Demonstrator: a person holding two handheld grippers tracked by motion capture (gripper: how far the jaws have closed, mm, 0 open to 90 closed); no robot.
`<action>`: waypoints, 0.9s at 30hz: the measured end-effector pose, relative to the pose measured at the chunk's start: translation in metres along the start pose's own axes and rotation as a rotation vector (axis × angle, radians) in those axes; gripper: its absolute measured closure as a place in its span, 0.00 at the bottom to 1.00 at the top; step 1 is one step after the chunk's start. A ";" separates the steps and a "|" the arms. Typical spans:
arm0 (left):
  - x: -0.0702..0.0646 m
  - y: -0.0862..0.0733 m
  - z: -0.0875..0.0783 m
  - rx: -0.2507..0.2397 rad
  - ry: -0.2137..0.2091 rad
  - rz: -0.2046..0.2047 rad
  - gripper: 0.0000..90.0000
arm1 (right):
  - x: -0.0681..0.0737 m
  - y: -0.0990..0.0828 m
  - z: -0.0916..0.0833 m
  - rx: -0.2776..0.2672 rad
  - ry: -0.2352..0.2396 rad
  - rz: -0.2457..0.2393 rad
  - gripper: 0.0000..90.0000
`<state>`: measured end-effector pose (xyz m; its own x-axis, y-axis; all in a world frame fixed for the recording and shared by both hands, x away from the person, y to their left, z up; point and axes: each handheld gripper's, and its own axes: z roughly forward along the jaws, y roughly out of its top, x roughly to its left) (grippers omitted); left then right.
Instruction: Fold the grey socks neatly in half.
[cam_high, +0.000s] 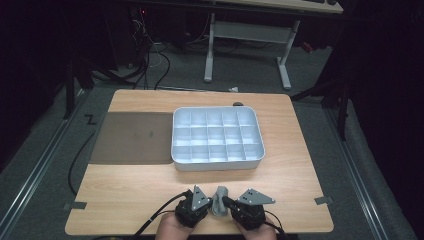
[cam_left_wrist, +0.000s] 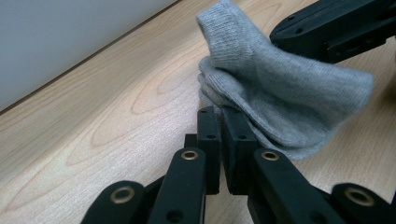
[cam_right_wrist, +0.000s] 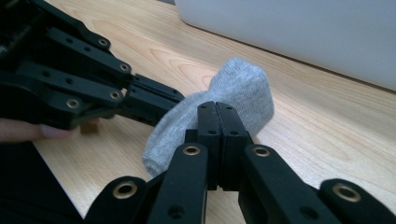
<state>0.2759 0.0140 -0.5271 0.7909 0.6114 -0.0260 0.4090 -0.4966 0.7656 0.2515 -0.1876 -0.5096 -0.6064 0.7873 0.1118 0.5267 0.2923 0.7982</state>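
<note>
Grey ribbed knit sock (cam_high: 219, 201) hung pinched between the closed left gripper (cam_left_wrist: 219, 116) and closed right gripper (cam_right_wrist: 217, 112) above pale woodgrain table (cam_high: 150, 185).

A small grey knitted sock (cam_high: 219, 201) sits at the six o'clock edge of the light wooden tabletop (cam_high: 125, 187), bunched and partly raised. It is stretched between the left claw (cam_high: 210, 200), at its nine o'clock, and the right claw (cam_high: 227, 202), at its three o'clock, both clamped on its fabric. In the left gripper view the sock's (cam_left_wrist: 275, 93) cuff end stands up, while its lower folds sag toward the wood.
</note>
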 end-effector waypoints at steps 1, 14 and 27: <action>-0.001 0.000 0.000 0.001 0.001 0.002 0.96 | 0.000 0.000 0.000 -0.001 0.004 0.003 1.00; -0.009 0.001 0.006 0.018 0.011 0.039 1.00 | 0.010 -0.002 0.006 0.025 0.020 -0.029 1.00; -0.005 0.001 -0.012 -0.064 0.002 -0.001 0.96 | 0.012 -0.010 0.014 0.037 0.004 -0.048 1.00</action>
<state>0.2670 0.0183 -0.5183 0.7898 0.6129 -0.0258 0.3800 -0.4557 0.8049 0.2469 -0.1735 -0.5244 -0.6340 0.7696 0.0762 0.5186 0.3500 0.7801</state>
